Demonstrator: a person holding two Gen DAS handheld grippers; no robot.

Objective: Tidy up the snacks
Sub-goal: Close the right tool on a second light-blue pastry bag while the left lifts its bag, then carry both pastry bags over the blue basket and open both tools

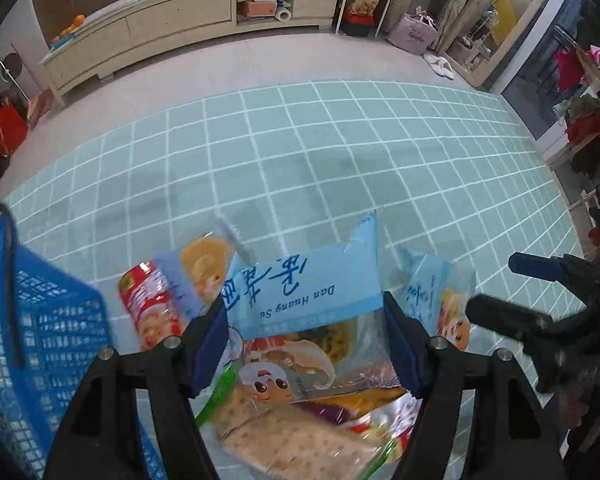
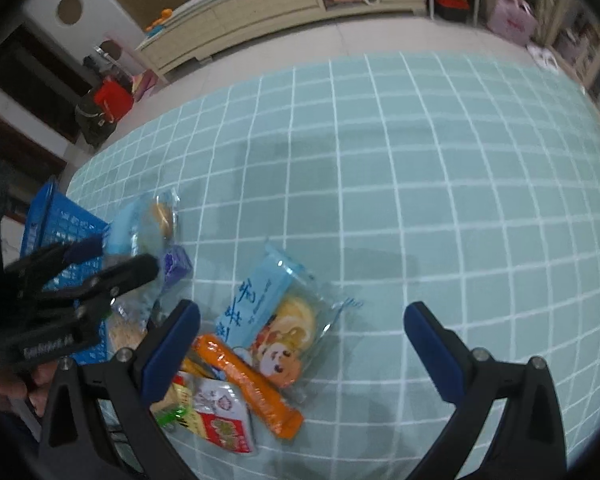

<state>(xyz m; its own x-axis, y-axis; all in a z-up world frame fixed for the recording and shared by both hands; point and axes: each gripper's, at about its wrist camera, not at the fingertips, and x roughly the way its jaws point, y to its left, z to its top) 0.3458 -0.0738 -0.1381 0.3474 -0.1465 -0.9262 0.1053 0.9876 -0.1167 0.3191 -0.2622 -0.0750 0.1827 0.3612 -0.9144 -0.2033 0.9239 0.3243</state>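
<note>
The left gripper (image 1: 306, 344) was clamped across the width of a light blue snack packet (image 1: 300, 300) lifted above the mat, with the blue basket (image 1: 40, 320) close at its left, while the right gripper (image 2: 302, 344) hung open and empty.

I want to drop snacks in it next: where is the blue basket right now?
The blue basket stands at the far left of both views on the checked mat, just left of the snack pile, beside the left gripper.

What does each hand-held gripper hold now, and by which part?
The left hand-held gripper holds a light blue snack pack by its two side edges, near the middle. The right hand-held gripper is open and holds nothing.
</note>
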